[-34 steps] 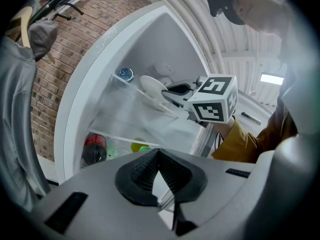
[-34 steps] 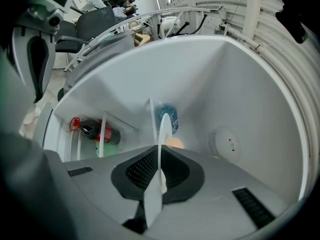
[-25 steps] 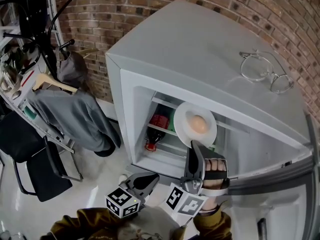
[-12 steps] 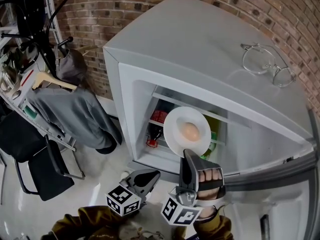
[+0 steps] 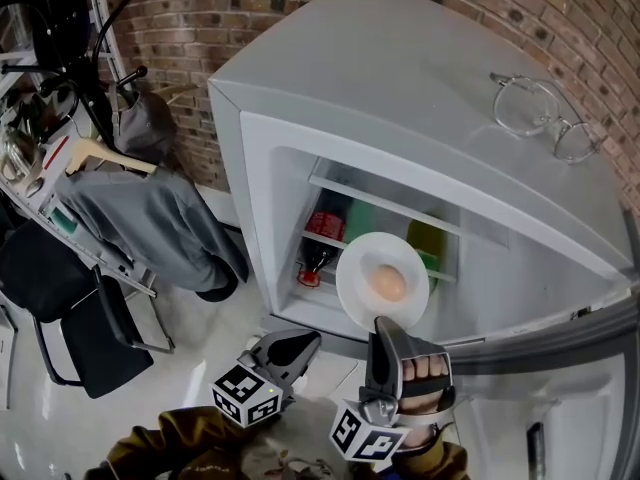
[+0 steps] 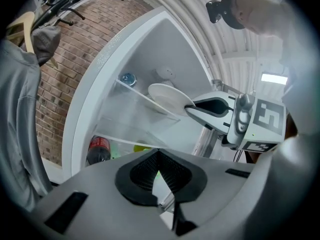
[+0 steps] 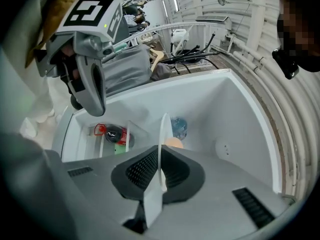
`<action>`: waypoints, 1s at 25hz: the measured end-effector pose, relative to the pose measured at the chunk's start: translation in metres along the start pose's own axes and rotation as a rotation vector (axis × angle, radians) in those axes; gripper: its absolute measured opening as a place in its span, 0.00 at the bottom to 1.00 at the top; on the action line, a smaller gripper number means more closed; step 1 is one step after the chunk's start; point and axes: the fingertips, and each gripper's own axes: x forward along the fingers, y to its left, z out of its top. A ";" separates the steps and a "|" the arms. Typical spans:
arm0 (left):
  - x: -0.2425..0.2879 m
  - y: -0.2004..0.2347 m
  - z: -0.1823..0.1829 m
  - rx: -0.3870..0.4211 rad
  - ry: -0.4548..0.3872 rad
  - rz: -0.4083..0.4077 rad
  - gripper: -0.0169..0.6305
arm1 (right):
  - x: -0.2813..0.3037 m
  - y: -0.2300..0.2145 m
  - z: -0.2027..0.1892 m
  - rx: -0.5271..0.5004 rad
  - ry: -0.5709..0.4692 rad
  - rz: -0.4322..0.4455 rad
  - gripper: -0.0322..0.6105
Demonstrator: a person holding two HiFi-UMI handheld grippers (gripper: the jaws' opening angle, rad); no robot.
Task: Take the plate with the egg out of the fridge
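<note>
A white plate (image 5: 384, 283) with a pale brown egg (image 5: 388, 284) on it hangs in front of the open fridge (image 5: 400, 138), outside its shelves. My right gripper (image 5: 383, 326) is shut on the plate's near rim. Seen edge-on in the right gripper view, the plate (image 7: 163, 139) stands between the jaws with the egg (image 7: 174, 143) behind it. My left gripper (image 5: 300, 344) is shut and holds nothing, low and to the left of the plate. In the left gripper view the plate (image 6: 169, 98) shows with the right gripper (image 6: 192, 108) on its rim.
Inside the fridge stand a red-capped cola bottle (image 5: 315, 258) and green bottles (image 5: 428, 240). Glasses (image 5: 535, 118) lie on the fridge top. The open door (image 5: 560, 368) stands at the right. A grey jacket (image 5: 150, 223) on a rack and a black chair (image 5: 75, 333) are at the left.
The plate with the egg has come out of the fridge shelf and down towards me, held by the right gripper. The left gripper has stayed about where it was.
</note>
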 end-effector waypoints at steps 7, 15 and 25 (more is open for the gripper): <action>-0.002 0.000 0.011 0.018 -0.028 0.008 0.04 | -0.015 0.010 -0.014 -0.005 0.040 0.024 0.08; -0.002 0.005 0.022 0.036 -0.054 0.023 0.04 | -0.026 0.014 -0.024 -0.008 0.058 0.025 0.08; 0.001 0.008 0.027 0.045 -0.053 0.027 0.04 | -0.035 0.020 -0.028 -0.009 0.063 0.044 0.08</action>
